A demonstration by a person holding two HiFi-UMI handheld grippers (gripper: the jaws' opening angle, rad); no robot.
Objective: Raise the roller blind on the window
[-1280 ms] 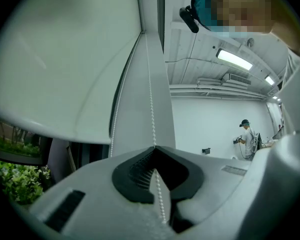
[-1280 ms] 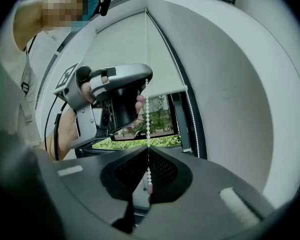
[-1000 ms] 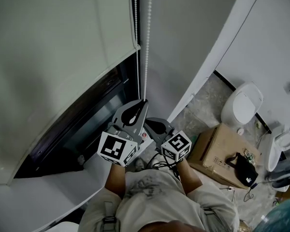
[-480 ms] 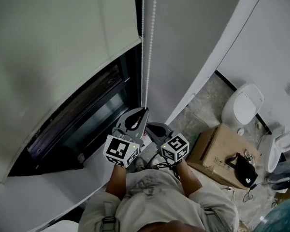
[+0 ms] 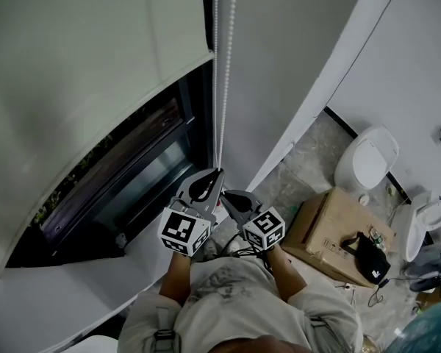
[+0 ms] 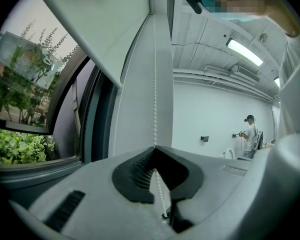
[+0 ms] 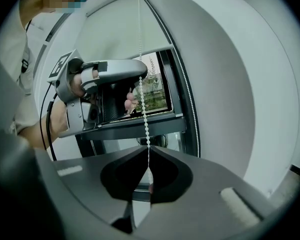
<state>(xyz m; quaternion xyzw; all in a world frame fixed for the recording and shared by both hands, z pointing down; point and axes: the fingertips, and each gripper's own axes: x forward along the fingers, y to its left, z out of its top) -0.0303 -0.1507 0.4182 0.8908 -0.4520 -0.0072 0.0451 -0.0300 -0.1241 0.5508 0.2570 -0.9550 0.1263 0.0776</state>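
One pale fabric roller blind (image 5: 81, 72) covers the upper part of the dark-framed window (image 5: 136, 171), its white beaded cord (image 5: 219, 87) hanging alongside, pinched by the closed left tool (image 5: 220, 173) just above the closed right tool (image 5: 225, 195).

Person at the window wears a pale grey-beige short-sleeved shirt (image 5: 235, 300) with a dark line drawing printed across the chest. A grey strap with a buckle (image 5: 160, 337) hangs at one side. The left gripper (image 5: 217, 173) has a smooth silver-grey shell. The right gripper (image 5: 223, 195) reads darker grey from above. Each carries a white cube printed with black square markers, the left cube (image 5: 182, 232) showing a larger pattern face than the right cube (image 5: 264, 228). Black ribbed pads (image 6: 135, 176) line the inside of the jaws. A thin black cable (image 7: 48, 126) loops beneath the left gripper's handle.
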